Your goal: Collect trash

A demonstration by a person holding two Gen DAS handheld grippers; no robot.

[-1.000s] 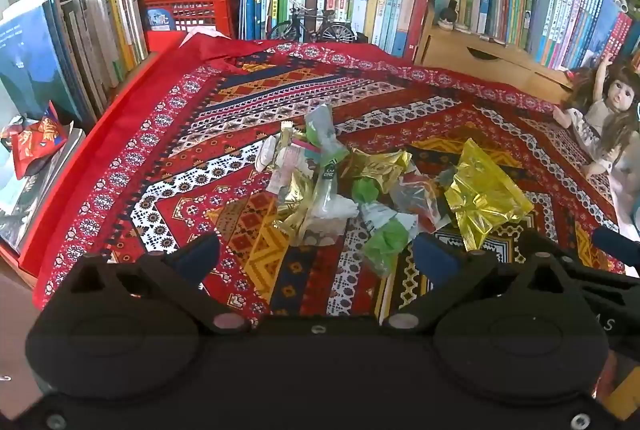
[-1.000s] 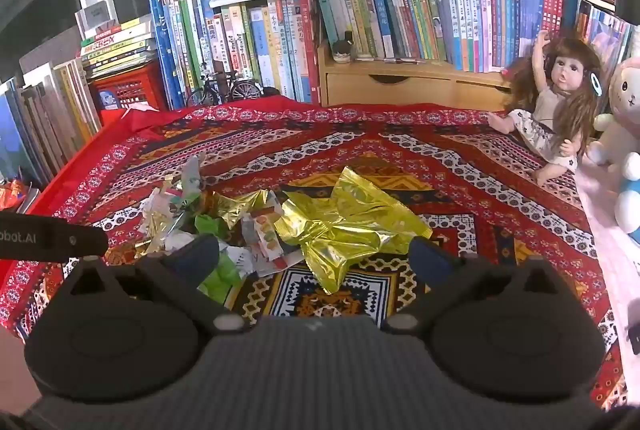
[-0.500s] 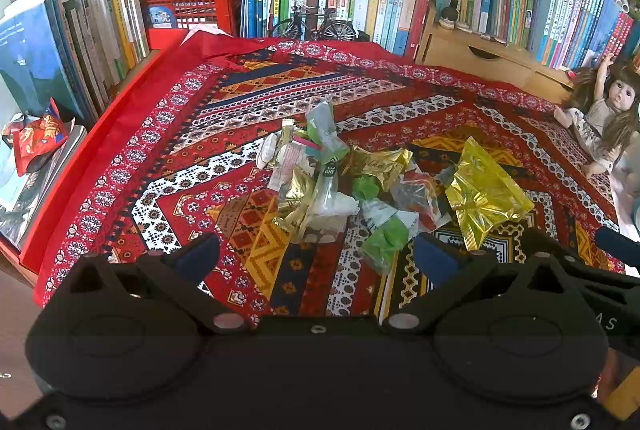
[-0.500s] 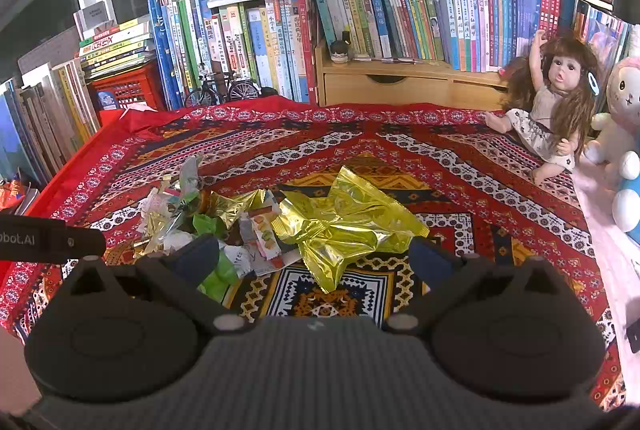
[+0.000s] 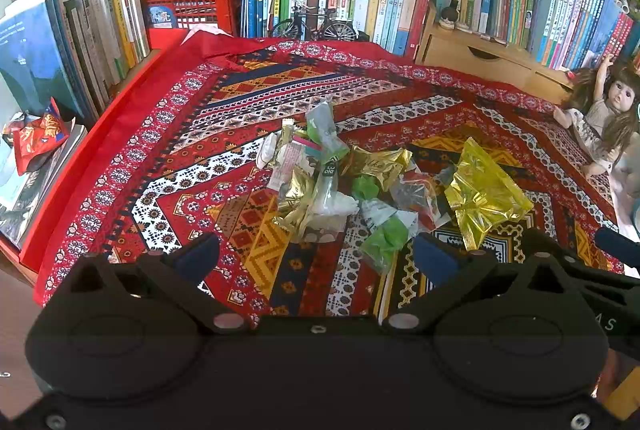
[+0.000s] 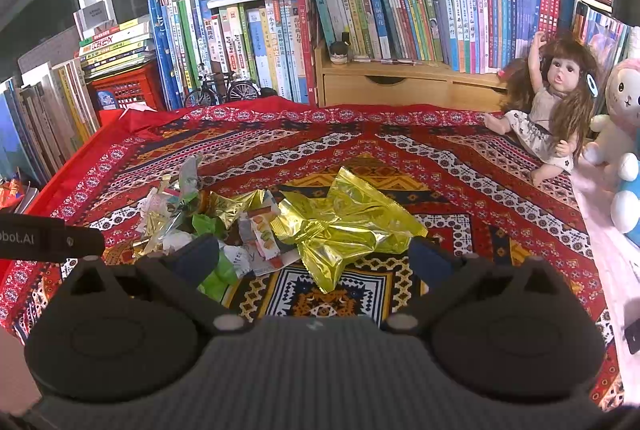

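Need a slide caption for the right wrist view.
Open right claw poised over a crumpled yellow foil bag beside a wrapper pile on a patterned red cloth.

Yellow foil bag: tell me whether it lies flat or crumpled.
Crumpled. The yellow foil bag is creased and twisted, its corners sticking up off the patterned cloth, beside the other wrappers.
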